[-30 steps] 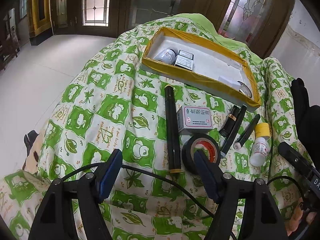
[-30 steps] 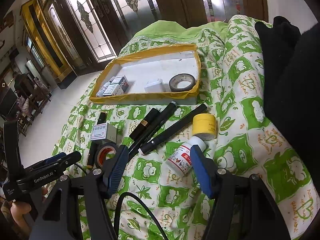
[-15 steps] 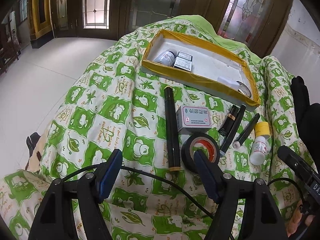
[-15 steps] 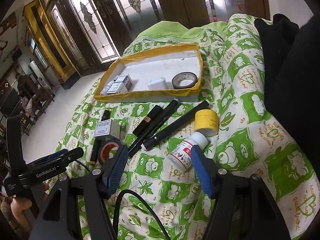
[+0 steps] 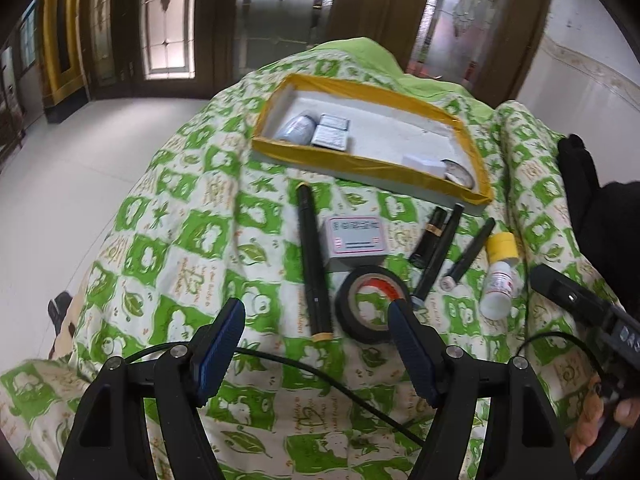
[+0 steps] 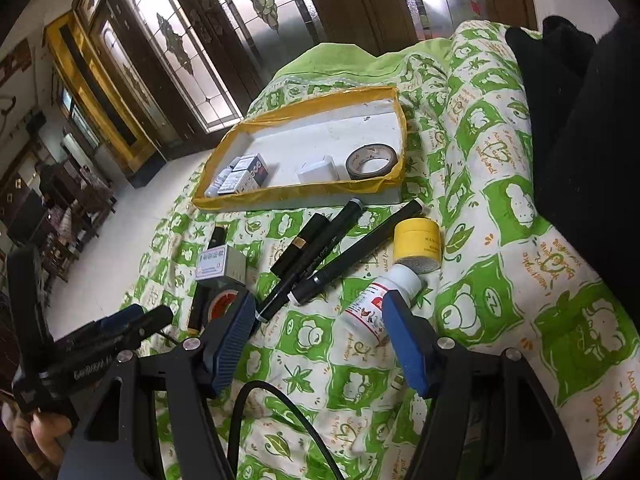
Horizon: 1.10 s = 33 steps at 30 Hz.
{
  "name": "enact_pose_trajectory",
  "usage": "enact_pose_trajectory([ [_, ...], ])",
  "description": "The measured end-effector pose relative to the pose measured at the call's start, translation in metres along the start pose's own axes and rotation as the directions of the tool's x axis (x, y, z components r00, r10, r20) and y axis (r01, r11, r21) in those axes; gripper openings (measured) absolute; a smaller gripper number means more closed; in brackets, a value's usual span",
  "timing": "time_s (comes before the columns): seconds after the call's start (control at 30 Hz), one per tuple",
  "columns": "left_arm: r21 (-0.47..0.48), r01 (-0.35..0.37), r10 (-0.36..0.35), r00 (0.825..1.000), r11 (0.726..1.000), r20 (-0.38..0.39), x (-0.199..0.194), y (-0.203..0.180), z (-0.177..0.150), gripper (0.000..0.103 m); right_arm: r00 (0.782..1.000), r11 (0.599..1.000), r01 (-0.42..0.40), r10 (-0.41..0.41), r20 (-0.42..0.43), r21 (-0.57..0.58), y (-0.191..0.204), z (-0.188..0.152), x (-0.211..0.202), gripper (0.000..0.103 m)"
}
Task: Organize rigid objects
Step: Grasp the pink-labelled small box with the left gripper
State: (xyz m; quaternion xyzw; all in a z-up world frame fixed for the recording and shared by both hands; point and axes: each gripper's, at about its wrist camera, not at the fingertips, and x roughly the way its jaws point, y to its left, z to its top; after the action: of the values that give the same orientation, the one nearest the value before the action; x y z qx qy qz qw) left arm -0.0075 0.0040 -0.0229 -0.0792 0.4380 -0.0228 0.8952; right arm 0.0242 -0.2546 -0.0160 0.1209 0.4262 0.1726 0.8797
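Note:
A yellow-rimmed white tray (image 5: 372, 168) (image 6: 296, 190) lies on a green-patterned quilt and holds a small bottle, boxes and a tape roll (image 6: 371, 161). In front of it lie a long black pen (image 5: 314, 264), a grey box (image 5: 355, 237) (image 6: 219, 263), a black tape roll (image 5: 370, 304) (image 6: 224, 300), several black pens (image 6: 320, 248), a yellow jar (image 6: 417, 244) and a white bottle (image 5: 498, 286) (image 6: 380, 300). My left gripper (image 5: 316, 320) is open and empty, above the pen and black tape. My right gripper (image 6: 318, 312) is open and empty, near the white bottle.
Dark clothing (image 6: 580, 120) lies at the quilt's right. The quilt (image 5: 180, 240) drops off to white floor on the left. Glass doors stand behind. A black cable (image 5: 320, 380) crosses the quilt in front of my left gripper.
Both grippers have drawn back and risen slightly, so the objects look smaller. Nothing on the quilt has moved.

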Motion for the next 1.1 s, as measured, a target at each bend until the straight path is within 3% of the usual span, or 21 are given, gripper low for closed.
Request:
enact_pose_trajectory([
  [0.3, 0.005, 0.031, -0.031, 1.000, 1.000, -0.005, 0.013, -0.013, 0.022, 0.077, 1.000, 1.000, -0.008, 0.008, 0.001, 0.015, 0.002, 0.003, 0.004, 0.066],
  [0.57, 0.096, -0.070, 0.078, 0.993, 0.993, -0.087, 0.061, -0.041, 0.042, 0.077, 1.000, 1.000, -0.002, 0.002, 0.011, 0.021, 0.001, 0.004, 0.004, 0.066],
  [0.6, 0.105, -0.078, 0.088, 0.992, 0.991, -0.091, 0.067, -0.043, 0.043, 0.068, 1.000, 1.000, -0.002, 0.001, 0.012, 0.024, 0.001, 0.004, 0.004, 0.066],
  [0.63, 0.108, -0.078, 0.088, 0.992, 0.991, -0.093, 0.069, -0.043, 0.043, 0.050, 1.000, 1.000, -0.002, 0.002, 0.014, 0.029, -0.001, 0.005, 0.004, 0.066],
  [0.67, 0.106, -0.077, 0.087, 0.991, 0.991, -0.102, 0.071, -0.042, 0.044, 0.050, 1.000, 0.999, -0.002, 0.002, 0.016, 0.034, -0.002, 0.005, 0.004, 0.066],
  [0.93, 0.085, 0.040, -0.037, 0.999, 0.996, -0.033, 0.025, -0.027, 0.033, 0.050, 0.997, 0.989, -0.074, 0.076, -0.005, 0.129, -0.024, 0.020, 0.007, 0.065],
  [1.1, -0.019, 0.118, -0.118, 0.992, 0.993, -0.031, 0.013, -0.002, 0.013, 0.050, 0.988, 0.974, -0.118, 0.134, -0.071, 0.194, -0.034, 0.020, 0.016, 0.043],
])
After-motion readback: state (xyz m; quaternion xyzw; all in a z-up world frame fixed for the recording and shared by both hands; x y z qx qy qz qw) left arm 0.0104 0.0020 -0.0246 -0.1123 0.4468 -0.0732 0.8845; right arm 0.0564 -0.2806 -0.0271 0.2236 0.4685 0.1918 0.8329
